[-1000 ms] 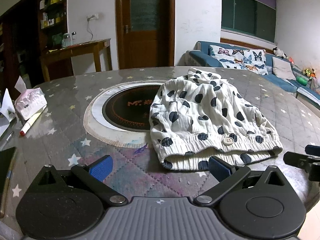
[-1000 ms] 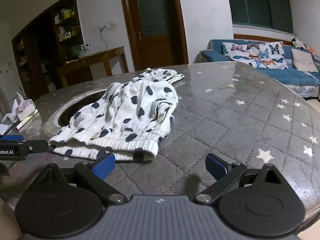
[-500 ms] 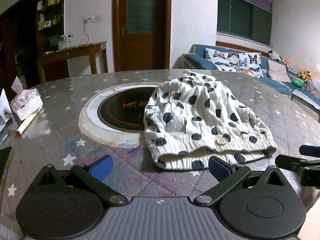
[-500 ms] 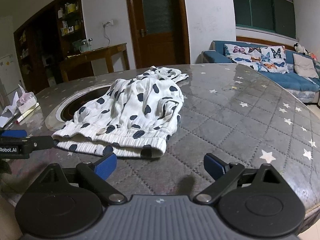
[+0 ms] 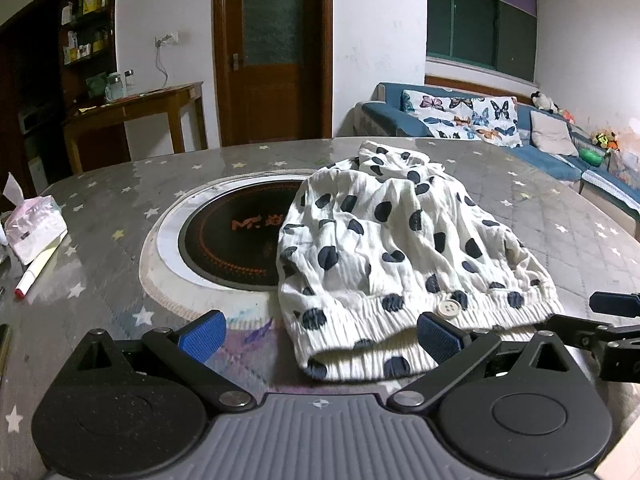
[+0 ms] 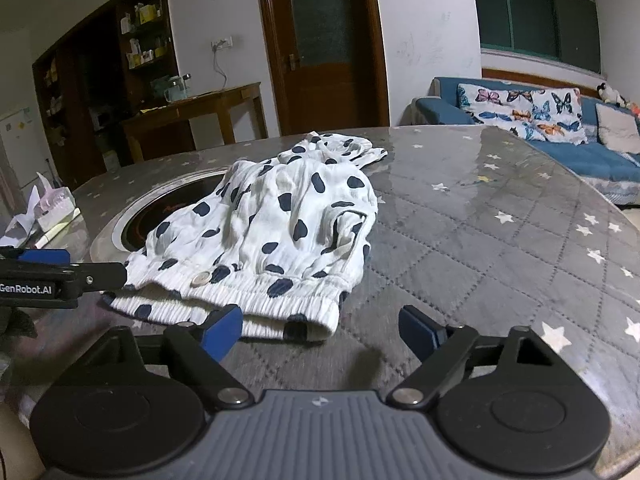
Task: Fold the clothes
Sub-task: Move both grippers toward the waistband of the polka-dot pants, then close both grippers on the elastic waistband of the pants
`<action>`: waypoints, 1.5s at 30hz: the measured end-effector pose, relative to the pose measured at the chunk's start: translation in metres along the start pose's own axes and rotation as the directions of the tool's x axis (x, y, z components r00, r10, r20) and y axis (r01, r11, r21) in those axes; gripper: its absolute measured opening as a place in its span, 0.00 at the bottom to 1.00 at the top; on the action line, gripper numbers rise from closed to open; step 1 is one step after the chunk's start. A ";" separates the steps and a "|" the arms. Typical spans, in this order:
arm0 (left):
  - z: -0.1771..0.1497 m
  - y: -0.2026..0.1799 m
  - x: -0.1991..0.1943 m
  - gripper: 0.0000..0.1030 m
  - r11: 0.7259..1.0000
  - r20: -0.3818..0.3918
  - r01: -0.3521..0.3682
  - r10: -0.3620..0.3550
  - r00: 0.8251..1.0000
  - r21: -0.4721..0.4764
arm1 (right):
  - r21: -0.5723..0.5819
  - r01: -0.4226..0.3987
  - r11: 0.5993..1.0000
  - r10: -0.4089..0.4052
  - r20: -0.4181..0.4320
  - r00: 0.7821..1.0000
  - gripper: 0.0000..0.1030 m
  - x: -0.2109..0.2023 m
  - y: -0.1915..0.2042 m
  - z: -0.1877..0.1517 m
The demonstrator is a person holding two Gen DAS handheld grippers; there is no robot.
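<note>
White cotton shorts with navy spots (image 5: 400,248) lie crumpled on the round grey star-patterned table (image 5: 104,216), their elastic waistband with its pale button (image 5: 447,309) turned toward both cameras. In the left wrist view the garment fills the middle and runs out toward 1 o'clock, its far-left edge draped over the dark inset burner (image 5: 232,240) at 11 o'clock. The left gripper (image 5: 320,338) has its blue-padded tongs spread wide, the waistband's left corner lying between them; whether the right pad touches the cloth cannot be told. The right gripper (image 6: 320,326) is likewise spread, empty, with the waistband's right corner just past its left pad at 11 o'clock. Each tool shows in the other's view at the frame edge. A tissue pack (image 5: 34,226) and a marker (image 5: 38,270) sit at 9 o'clock, well apart from the shorts, and a blue sofa (image 6: 560,136) stands beyond the table at 2 o'clock
</note>
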State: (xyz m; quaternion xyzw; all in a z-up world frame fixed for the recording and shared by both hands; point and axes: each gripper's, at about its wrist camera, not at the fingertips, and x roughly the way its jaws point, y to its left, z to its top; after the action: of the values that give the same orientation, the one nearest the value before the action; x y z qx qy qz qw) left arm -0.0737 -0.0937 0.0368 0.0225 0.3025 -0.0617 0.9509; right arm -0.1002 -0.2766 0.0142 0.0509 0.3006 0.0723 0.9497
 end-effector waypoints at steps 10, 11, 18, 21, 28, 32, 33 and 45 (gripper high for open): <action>0.011 0.002 0.018 0.95 1.000 -0.018 0.025 -0.024 1.000 0.019 | 0.003 -0.017 1.000 0.017 -0.011 1.000 0.77 0.015 -0.003 0.011; 0.012 0.002 0.019 0.94 0.999 -0.022 0.029 -0.029 0.999 0.018 | 0.003 -0.018 1.000 0.018 -0.014 1.000 0.77 0.016 -0.003 0.012; 0.015 0.005 0.026 0.87 0.999 -0.041 0.047 -0.046 0.998 0.020 | 0.006 -0.022 1.000 0.022 -0.028 0.999 0.71 0.025 -0.007 0.015; 0.015 0.007 0.031 0.83 0.999 -0.054 0.045 -0.044 0.998 0.021 | 0.009 -0.022 1.000 0.022 -0.035 0.999 0.71 0.029 -0.009 0.017; 0.014 0.008 0.039 0.77 0.998 -0.083 0.059 -0.057 0.995 0.018 | 0.015 -0.025 1.000 0.026 -0.049 0.998 0.65 0.037 -0.014 0.020; 0.014 0.008 0.042 0.70 0.997 -0.095 0.070 -0.068 0.993 0.021 | 0.016 -0.034 0.999 0.035 -0.053 0.998 0.62 0.038 -0.015 0.020; 0.013 0.008 0.043 0.67 0.997 -0.099 0.074 -0.072 0.993 0.020 | 0.016 -0.036 0.999 0.037 -0.054 0.998 0.62 0.038 -0.015 0.020; 0.013 0.009 0.042 0.25 0.988 -0.101 0.150 -0.147 0.984 0.022 | 0.018 -0.070 0.997 0.071 -0.065 0.995 0.32 0.040 -0.014 0.021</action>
State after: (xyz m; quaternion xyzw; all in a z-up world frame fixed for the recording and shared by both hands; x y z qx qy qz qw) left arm -0.0309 -0.0899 0.0230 0.0170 0.3494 -0.1356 0.9270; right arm -0.0542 -0.2847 0.0072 0.0664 0.3300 0.1049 0.9358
